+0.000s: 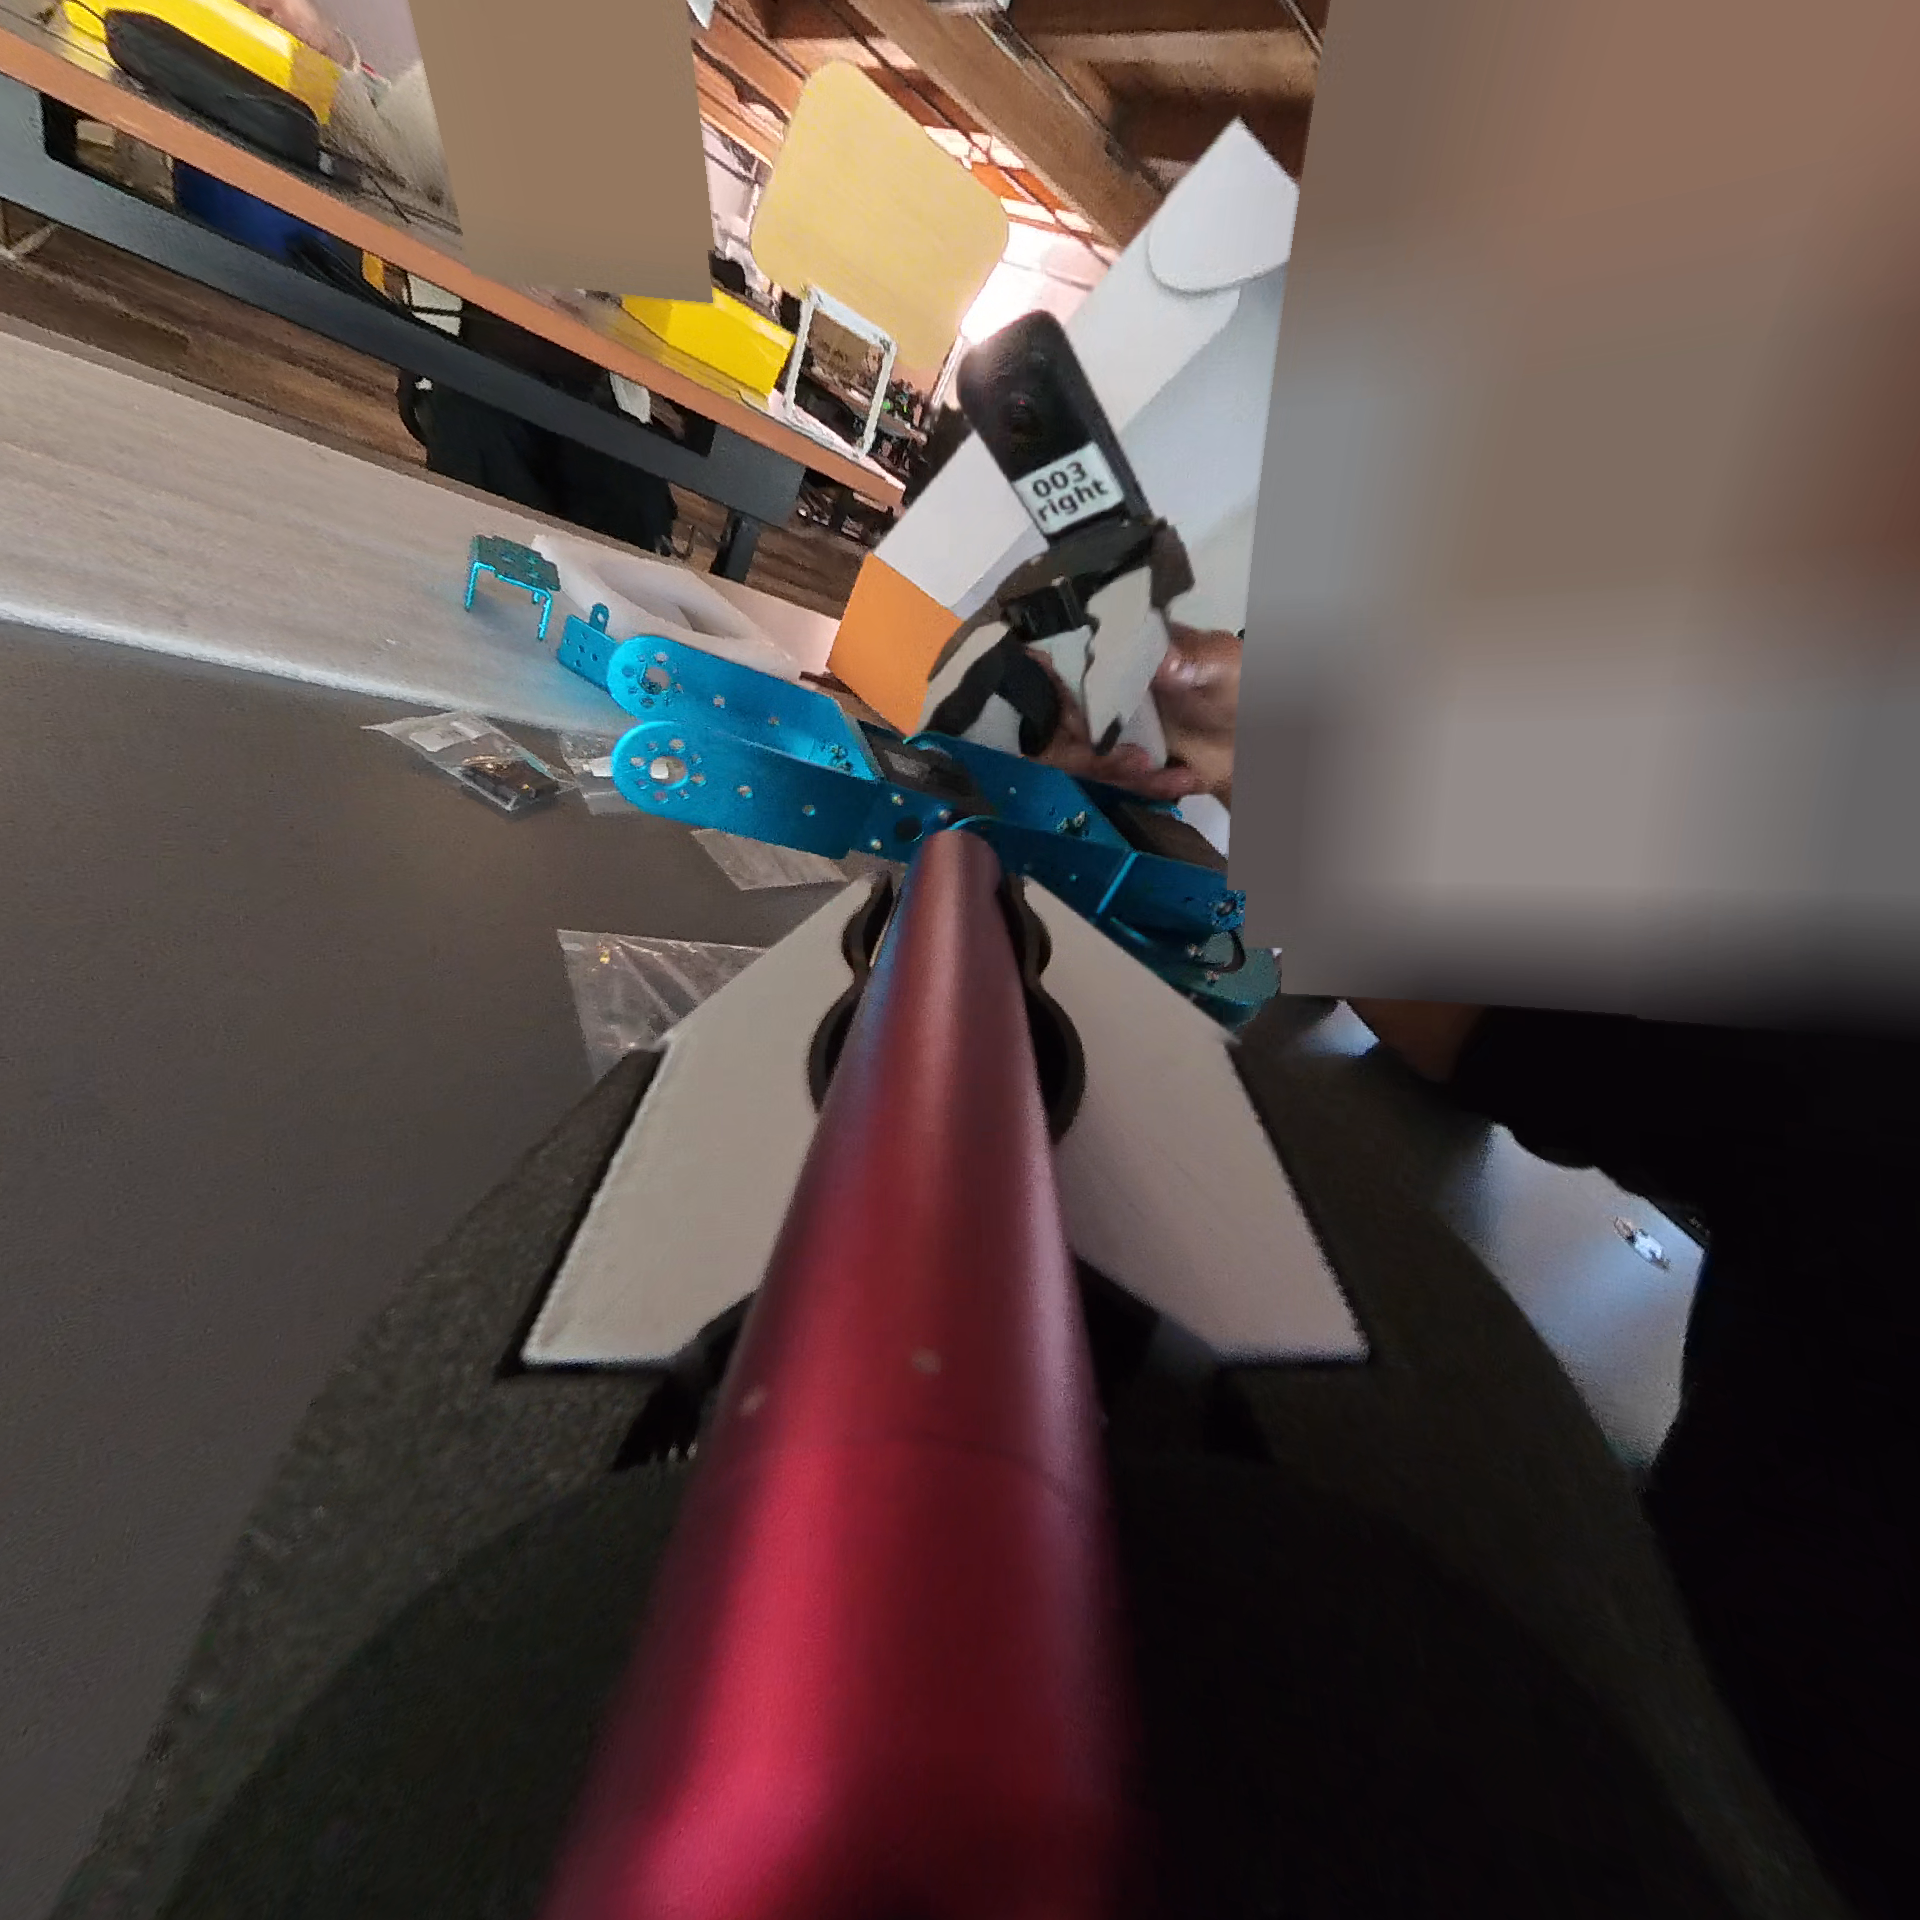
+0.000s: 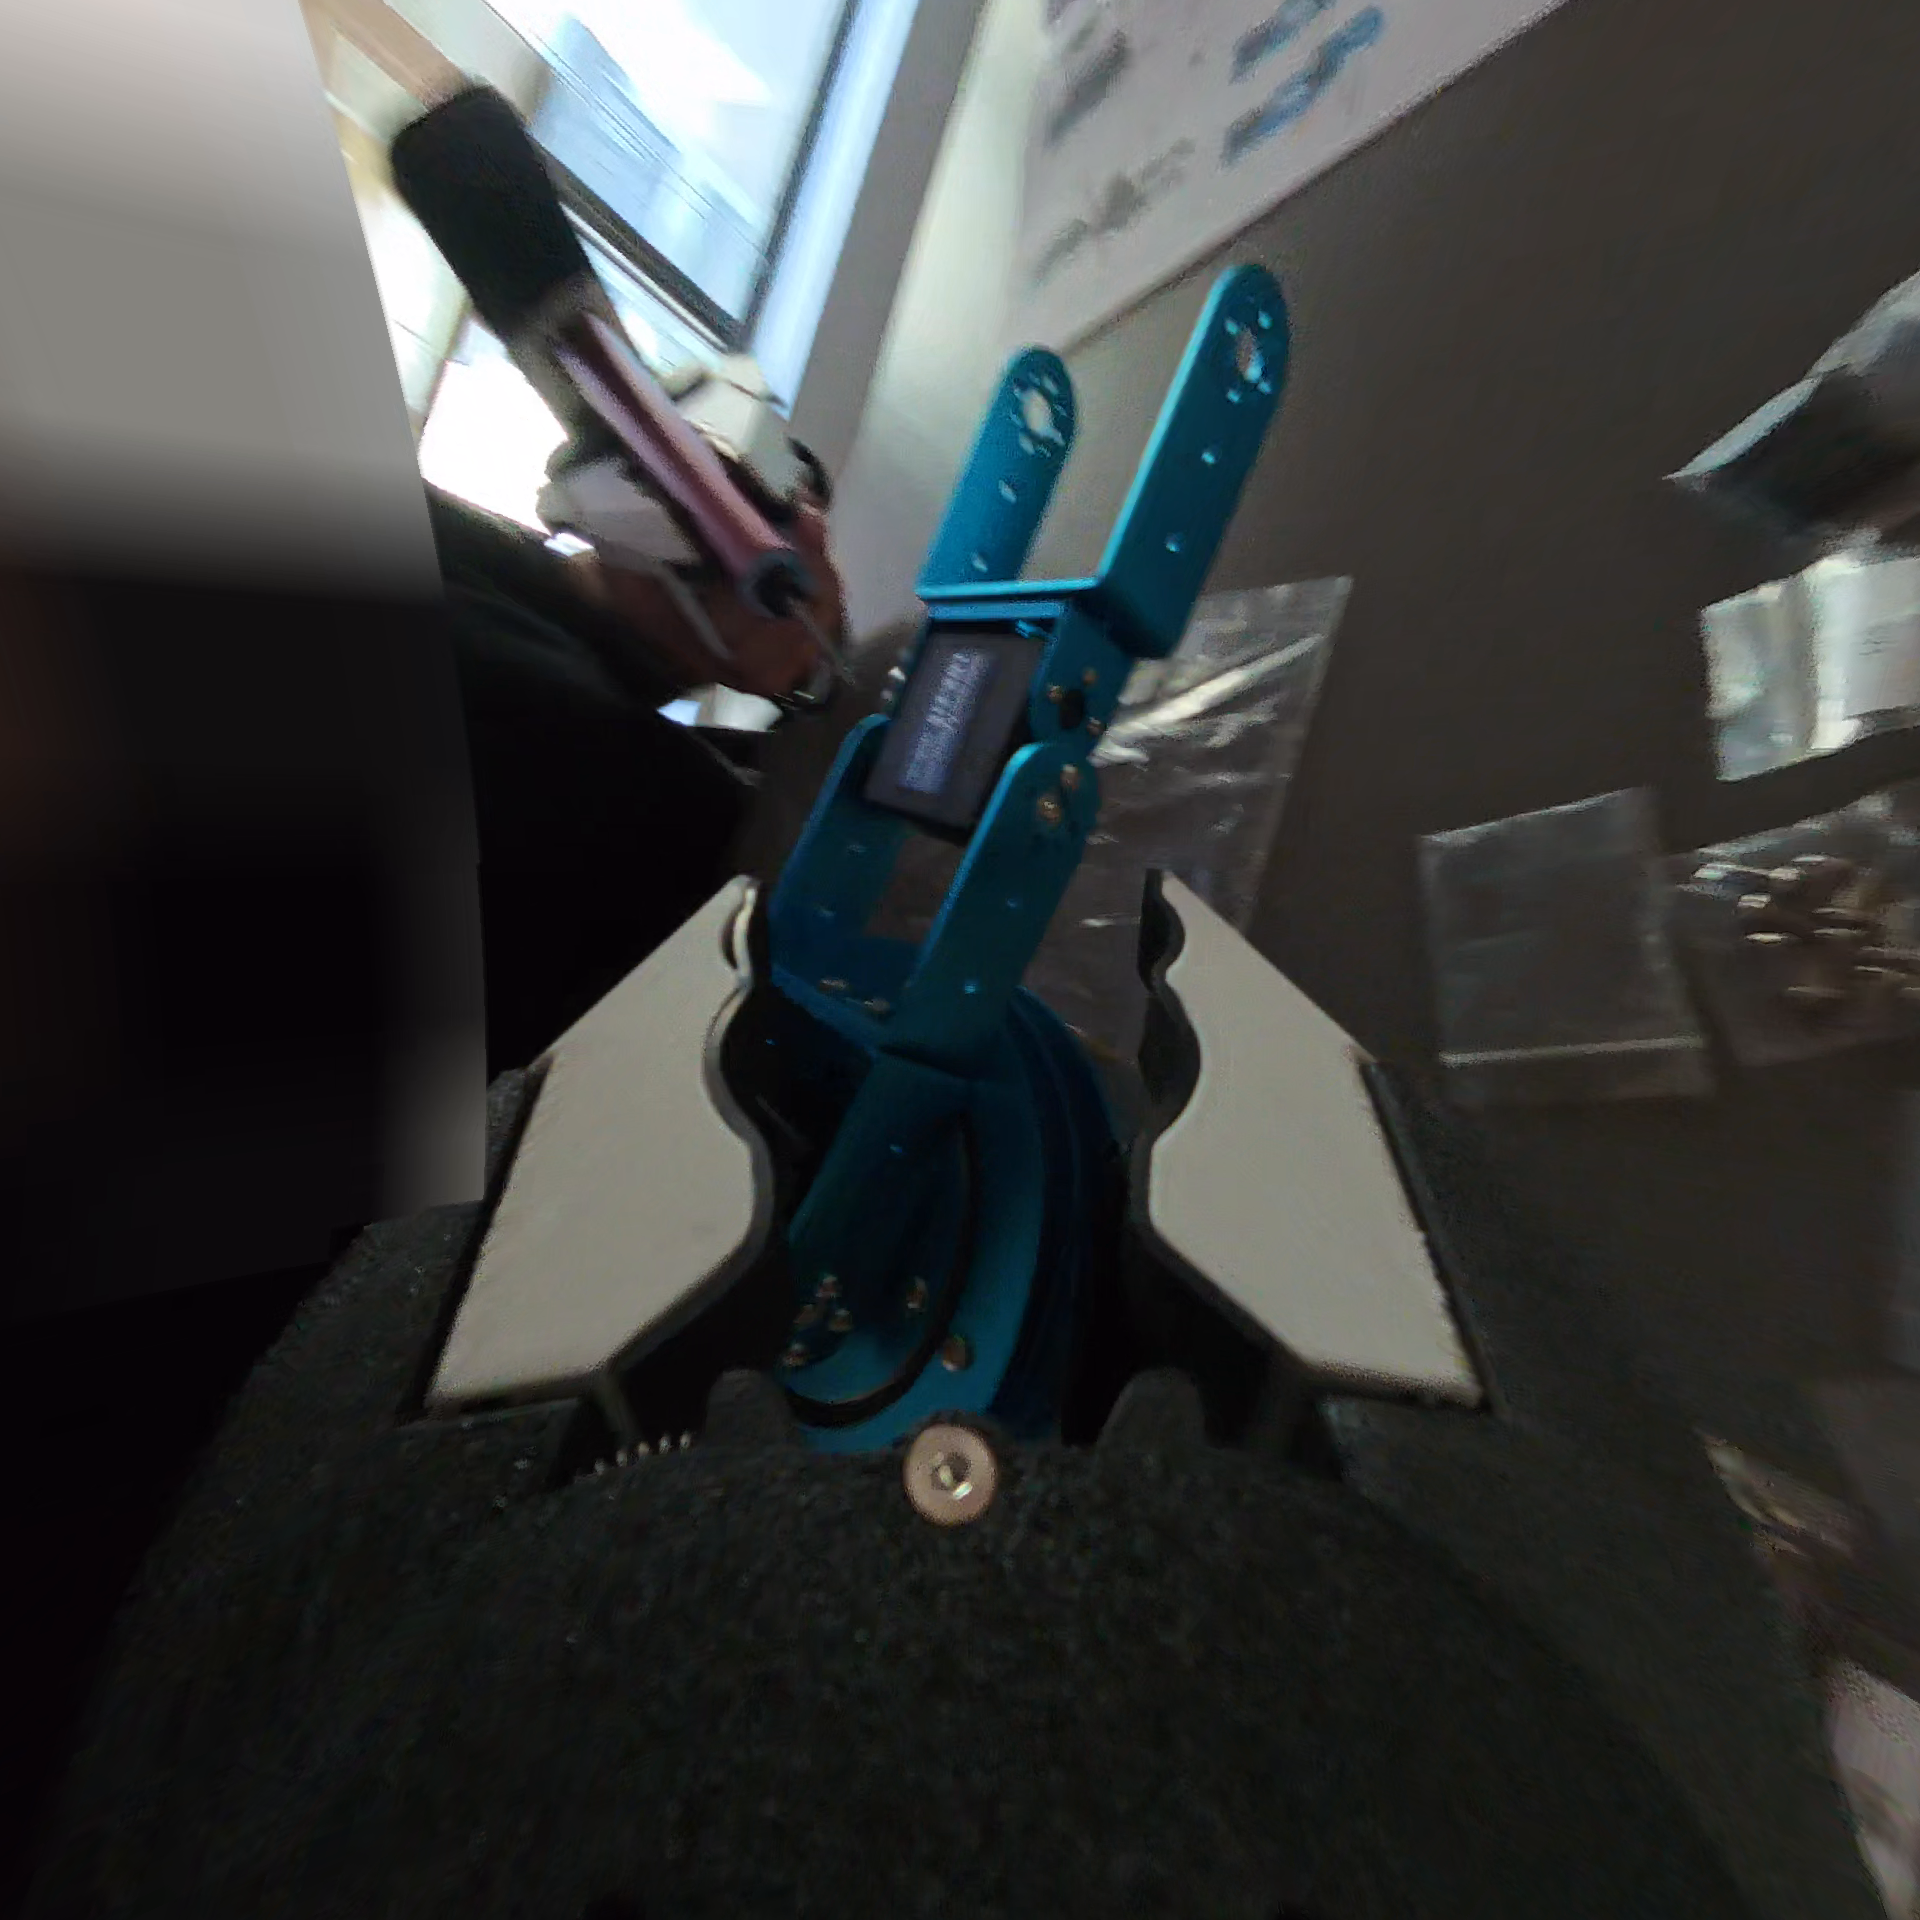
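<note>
Above the dark table [image 1: 208,987] | left gripper [image 1: 940,914] jaws clamped on red screwdriver handle [image 1: 914,1299], tip at blue servo bracket assembly [image 1: 790,774] | right gripper [image 2: 951,935] jaws wide, blue assembly between them; grip unclear | plastic bags [image 1: 488,758] near table's far edge

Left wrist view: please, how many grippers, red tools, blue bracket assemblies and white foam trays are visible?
Grippers: 2, left gripper and right gripper
Red tool: 1
Blue bracket assembly: 1
White foam tray: 1
Total: 5

Plastic bags [image 1: 623,987] clutter left; blue bracket assembly [image 1: 790,769] blocks ahead.
</note>
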`<state>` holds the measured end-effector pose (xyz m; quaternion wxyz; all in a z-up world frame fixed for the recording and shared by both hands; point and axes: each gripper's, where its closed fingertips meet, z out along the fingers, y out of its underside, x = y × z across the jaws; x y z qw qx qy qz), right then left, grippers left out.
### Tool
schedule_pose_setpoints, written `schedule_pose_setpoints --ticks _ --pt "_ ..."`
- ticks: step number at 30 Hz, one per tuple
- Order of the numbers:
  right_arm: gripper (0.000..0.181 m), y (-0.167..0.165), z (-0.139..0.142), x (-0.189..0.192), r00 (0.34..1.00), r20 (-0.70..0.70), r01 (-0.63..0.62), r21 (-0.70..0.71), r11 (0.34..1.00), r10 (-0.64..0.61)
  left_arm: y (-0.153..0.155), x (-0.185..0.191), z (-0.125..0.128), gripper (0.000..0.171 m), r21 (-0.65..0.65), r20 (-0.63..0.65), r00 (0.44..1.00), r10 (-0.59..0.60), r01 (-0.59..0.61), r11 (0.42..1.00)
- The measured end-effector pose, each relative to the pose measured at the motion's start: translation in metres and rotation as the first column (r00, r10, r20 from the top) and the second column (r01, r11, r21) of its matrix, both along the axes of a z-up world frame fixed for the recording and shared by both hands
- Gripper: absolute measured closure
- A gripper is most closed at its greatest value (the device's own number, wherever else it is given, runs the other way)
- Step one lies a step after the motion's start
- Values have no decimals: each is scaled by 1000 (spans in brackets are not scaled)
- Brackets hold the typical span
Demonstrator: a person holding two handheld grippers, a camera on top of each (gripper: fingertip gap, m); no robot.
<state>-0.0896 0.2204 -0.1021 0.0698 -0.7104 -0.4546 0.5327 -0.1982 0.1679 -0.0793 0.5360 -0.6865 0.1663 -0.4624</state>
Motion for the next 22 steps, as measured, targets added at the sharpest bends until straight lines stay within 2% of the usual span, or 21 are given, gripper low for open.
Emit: schedule_pose_setpoints --ticks 3,7,10,12,14,16,18,20,22 --pt "110 -7 13 2 997 -75 -41 -183 982 27 -2 -6 -1 150 9 -22 1000 -14 14 1000" --pt "107 -6 8 -8 993 -88 -110 -366 924 83 -4 -9 0 150 28 -25 1000 -17 18 999" --pt "105 -3 -7 -22 991 16 -116 -430 895 136 -2 -7 -2 150 39 -38 999 17 -16 999" --pt "104 -10 -16 -21 967 98 -167 -457 873 236 -4 -5 2 150 53 -16 1000 21 -20 998" --pt "110 -13 -18 -26 953 114 -184 -514 838 279 -8 -4 2 150 57 -5 1000 23 -22 998" --pt "114 -19 -14 -32 936 75 -231 -605 762 343 -15 -6 3 150 55 11 1000 20 -20 998" --pt "136 -15 -10 -41 938 19 -251 -648 719 345 -23 -10 5 150 70 12 999 30 -31 997" --pt "137 -15 -5 -42 925 -25 -293 -681 671 379 -29 -15 6 150 85 0 997 72 -71 994" --pt "137 -24 -3 -38 899 -31 -340 -679 651 436 -36 -19 7 150 99 -4 994 113 -112 989"
